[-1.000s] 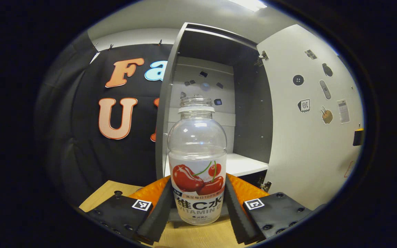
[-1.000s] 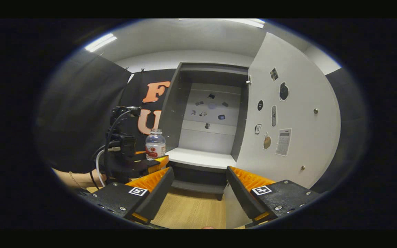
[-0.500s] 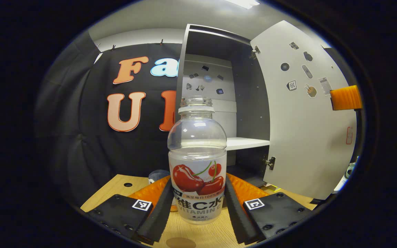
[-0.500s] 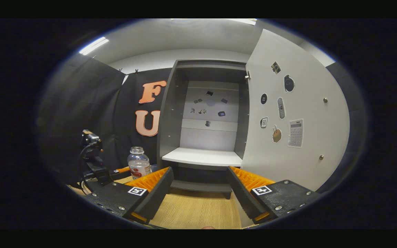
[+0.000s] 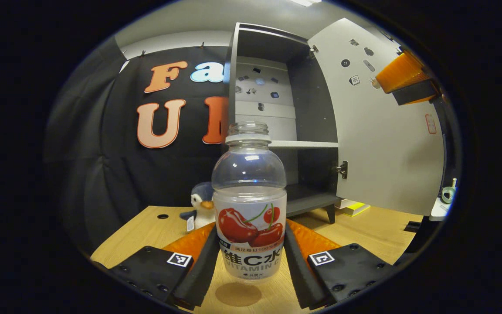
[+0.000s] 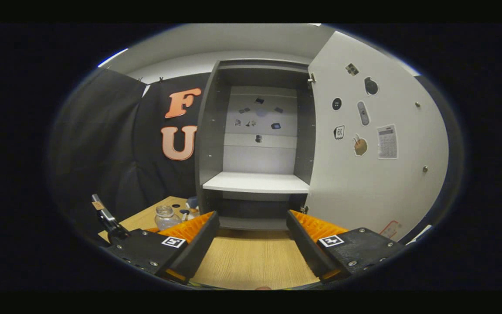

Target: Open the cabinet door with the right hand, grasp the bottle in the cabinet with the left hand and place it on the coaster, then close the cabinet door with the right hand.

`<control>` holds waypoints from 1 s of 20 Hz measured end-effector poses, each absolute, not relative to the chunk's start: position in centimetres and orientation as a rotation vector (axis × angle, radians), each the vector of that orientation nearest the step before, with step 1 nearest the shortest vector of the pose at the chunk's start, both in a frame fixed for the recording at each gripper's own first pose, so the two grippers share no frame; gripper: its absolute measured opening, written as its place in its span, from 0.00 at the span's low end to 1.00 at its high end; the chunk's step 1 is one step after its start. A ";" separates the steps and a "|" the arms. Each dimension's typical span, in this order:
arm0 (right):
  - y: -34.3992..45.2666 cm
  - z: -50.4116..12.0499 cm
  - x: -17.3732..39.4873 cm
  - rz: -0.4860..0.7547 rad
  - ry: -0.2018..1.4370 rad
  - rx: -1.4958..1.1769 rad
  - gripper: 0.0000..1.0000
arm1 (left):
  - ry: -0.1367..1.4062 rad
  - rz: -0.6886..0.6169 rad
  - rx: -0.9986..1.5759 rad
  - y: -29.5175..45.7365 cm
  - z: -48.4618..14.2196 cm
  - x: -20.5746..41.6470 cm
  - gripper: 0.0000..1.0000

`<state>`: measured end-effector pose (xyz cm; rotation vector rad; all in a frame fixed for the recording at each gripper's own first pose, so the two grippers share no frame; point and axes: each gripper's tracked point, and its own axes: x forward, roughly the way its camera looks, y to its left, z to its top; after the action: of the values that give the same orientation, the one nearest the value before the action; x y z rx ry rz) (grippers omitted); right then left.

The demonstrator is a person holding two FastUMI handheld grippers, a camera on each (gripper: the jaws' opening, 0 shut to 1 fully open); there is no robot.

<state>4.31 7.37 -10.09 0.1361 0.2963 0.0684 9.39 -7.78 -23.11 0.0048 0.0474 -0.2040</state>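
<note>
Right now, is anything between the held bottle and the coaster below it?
Nothing visible. The bottle, clamped in the left hand-held gripper, hangs directly above the round coaster on the wooden table.

The clear, uncapped plastic bottle with a cherry label (image 5: 249, 205) is held upright just above the round brown coaster (image 5: 238, 294); the white cabinet door (image 6: 377, 144) is swung open at the right.

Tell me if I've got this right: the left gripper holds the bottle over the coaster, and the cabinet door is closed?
Not quite. The door is open, as the right gripper view shows. The rest holds: the left gripper holds the bottle over the coaster.
</note>
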 end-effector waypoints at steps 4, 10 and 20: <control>7.9 -10.7 4.0 0.043 0.299 0.112 0.95 | 0.034 -0.177 0.030 -6.9 -25.5 8.9 0.83; 9.2 -13.2 4.3 0.072 0.359 0.094 0.95 | 0.074 -0.159 0.037 -6.2 -29.6 9.2 0.83; 9.9 -15.3 4.9 0.120 0.418 0.071 0.95 | 0.172 -0.107 0.021 -4.9 -33.7 10.2 0.83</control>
<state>4.91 9.88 -15.33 0.0710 0.4182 0.1205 10.23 -4.94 -33.65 0.0206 0.1716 -0.1068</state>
